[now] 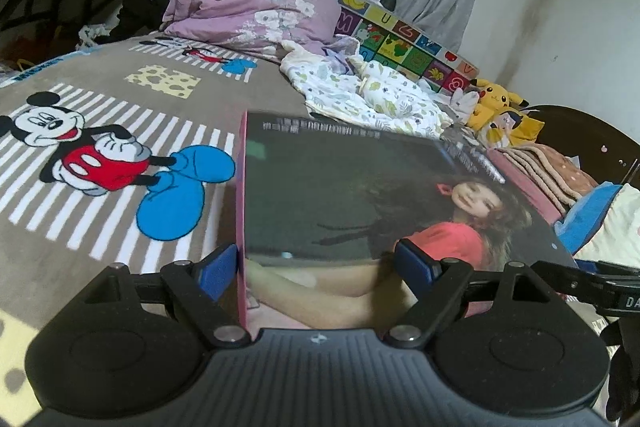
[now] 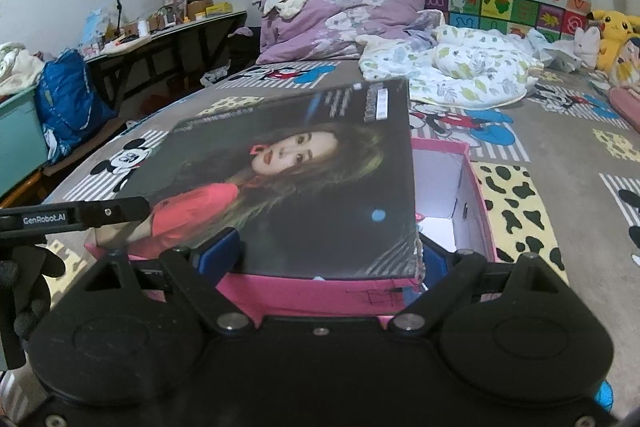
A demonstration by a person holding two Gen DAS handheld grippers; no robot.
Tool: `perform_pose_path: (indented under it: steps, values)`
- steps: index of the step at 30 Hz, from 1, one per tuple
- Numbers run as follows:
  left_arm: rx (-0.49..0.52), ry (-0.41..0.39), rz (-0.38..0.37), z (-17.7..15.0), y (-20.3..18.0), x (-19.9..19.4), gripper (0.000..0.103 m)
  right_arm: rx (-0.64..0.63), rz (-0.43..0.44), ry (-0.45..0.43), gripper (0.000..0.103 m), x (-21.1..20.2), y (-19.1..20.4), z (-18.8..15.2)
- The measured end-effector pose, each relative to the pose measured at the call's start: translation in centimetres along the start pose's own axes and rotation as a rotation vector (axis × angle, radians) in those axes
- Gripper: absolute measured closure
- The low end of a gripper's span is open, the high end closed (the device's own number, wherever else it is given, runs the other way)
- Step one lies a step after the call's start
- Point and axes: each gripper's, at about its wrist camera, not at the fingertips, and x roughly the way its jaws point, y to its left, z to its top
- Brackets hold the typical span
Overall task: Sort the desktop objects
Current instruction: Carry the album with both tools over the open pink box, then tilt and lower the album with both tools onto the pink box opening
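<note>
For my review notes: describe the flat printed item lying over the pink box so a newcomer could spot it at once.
Start from the grey cartoon-mouse blanket covering the bed. On it sits an open pink box with a white inside. Lying flat across the box's top is the glossy dark magazine, the only thing printed with a long-haired figure in a red top.

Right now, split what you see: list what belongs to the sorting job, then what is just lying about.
Job in hand:
- pink box, open at its right end
- photo lid, lying across the box
- left gripper and right gripper, both at the box's near edge

Lying about:
- purple quilt
- floral blanket
- yellow plush toys
- blue bag
</note>
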Motion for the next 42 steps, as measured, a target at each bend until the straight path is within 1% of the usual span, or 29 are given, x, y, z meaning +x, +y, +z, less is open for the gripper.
perform_pose_path:
  steps: [2,10,16,28,34,38,40,42]
  values:
    - [0.004,0.003,0.001,0.2,-0.2,0.4,0.019,0.025,0.005,0.003,0.011,0.1,-0.5,0.0]
    - [0.018,0.014,-0.001,0.6,-1.3,0.6,0.019,0.044,0.001,-0.007,0.012,-0.5,-1.2,-0.2]
    - [0.097,0.032,0.005,1.0,-3.8,1.1,0.019,0.085,-0.012,-0.014,0.012,-0.9,-3.0,-0.1]
    - [0.132,0.061,0.009,0.9,-6.1,2.0,0.019,0.116,-0.026,-0.022,0.012,-1.5,-5.4,-0.5]
    - [0.153,0.078,0.041,1.0,-6.9,2.4,0.018,0.137,-0.029,-0.023,0.012,-1.2,-6.1,-1.1]
    - [0.167,0.080,0.076,1.3,-7.7,2.6,0.018,0.161,-0.053,-0.048,0.013,-1.2,-6.8,-1.4]
    - [0.166,0.079,0.083,1.4,-7.9,2.7,0.018,0.199,-0.067,-0.062,0.013,-1.2,-7.6,-1.6]
    - [0.158,0.074,0.096,1.3,-7.9,2.7,0.018,0.276,-0.051,-0.068,0.013,-1.0,-8.7,-1.8]
